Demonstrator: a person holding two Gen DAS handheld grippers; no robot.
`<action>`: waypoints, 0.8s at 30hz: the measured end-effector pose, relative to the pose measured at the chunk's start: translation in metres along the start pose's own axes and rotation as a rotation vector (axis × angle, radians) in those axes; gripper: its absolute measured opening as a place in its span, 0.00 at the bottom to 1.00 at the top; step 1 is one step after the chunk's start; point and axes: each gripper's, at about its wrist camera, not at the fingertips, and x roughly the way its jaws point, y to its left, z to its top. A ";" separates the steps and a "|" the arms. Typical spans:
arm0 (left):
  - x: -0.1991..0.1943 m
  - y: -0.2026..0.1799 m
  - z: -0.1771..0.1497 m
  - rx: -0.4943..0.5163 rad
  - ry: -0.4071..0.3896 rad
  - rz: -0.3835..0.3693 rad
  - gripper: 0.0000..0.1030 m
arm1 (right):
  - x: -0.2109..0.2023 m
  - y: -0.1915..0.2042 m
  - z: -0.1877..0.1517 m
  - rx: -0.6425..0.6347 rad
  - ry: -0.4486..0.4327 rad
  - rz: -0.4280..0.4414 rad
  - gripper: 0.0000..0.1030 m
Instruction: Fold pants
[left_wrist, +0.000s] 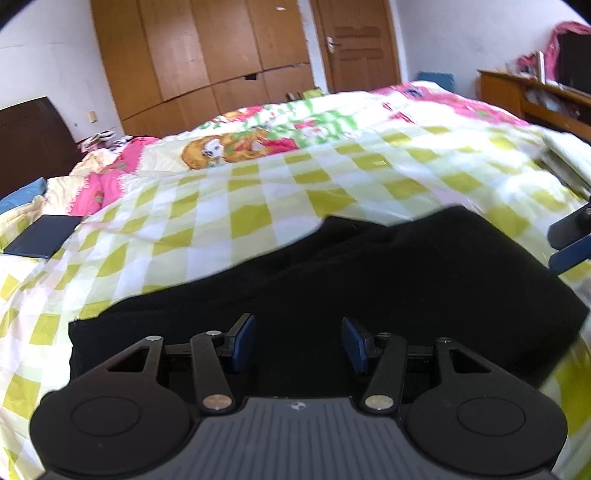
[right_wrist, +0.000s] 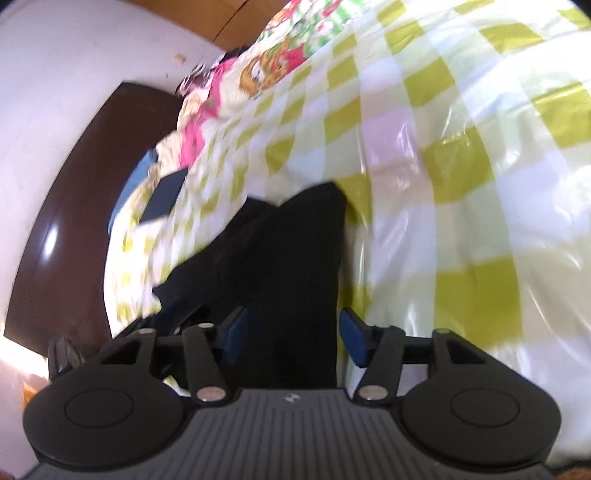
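The black pants (left_wrist: 369, 280) lie folded in a thick slab on the green-and-white checked cover (left_wrist: 236, 206) of the bed. My left gripper (left_wrist: 298, 341) is open just above the near edge of the pants, nothing between its blue pads. In the right wrist view the pants (right_wrist: 280, 258) run away from me as a narrow dark band. My right gripper (right_wrist: 293, 338) is open with its pads on either side of the near end of that band. The right gripper's fingers (left_wrist: 570, 240) also show at the right edge of the left wrist view.
A dark flat book-like object (left_wrist: 44, 236) lies on the bed at the left. A floral pink quilt (left_wrist: 258, 140) covers the far part. A dark headboard (right_wrist: 74, 206), wooden wardrobe (left_wrist: 207, 59), door (left_wrist: 354, 44) and cluttered desk (left_wrist: 535, 92) surround the bed.
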 end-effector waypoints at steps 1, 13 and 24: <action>0.004 0.001 0.002 -0.010 -0.011 0.001 0.63 | 0.008 -0.003 0.004 0.005 -0.013 -0.017 0.56; 0.068 0.010 0.017 0.063 -0.030 0.184 0.63 | 0.076 -0.018 0.012 0.138 -0.013 0.124 0.56; 0.024 0.001 -0.001 0.103 -0.092 0.248 0.62 | 0.076 -0.007 0.012 0.132 -0.006 0.094 0.26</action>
